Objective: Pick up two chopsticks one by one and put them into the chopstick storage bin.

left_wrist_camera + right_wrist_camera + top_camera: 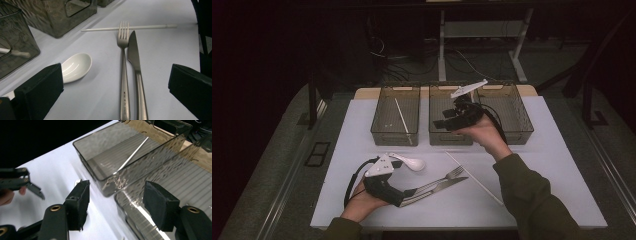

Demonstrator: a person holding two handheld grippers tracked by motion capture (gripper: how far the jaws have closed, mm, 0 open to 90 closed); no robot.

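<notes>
A steel fork (123,65) and knife (136,67) lie side by side on the white table, handles toward me. My left gripper (115,73) stands open around their handles, with neither pad touching them; from above the left gripper (414,191) sits low at the front left. A white spoon (412,162) lies just left of the cutlery. One white chopstick (474,177) rests on the table past the fork tines. My right gripper (443,120) hovers over the middle bin (451,137), jaws open and empty. Another chopstick (132,153) lies inside the left bin (100,152).
Three smoky clear bins stand in a row at the back; the right bin (512,115) is beside my right hand. The table's front edge (452,225) runs close to my forearms. Dark floor and desk legs lie beyond the table.
</notes>
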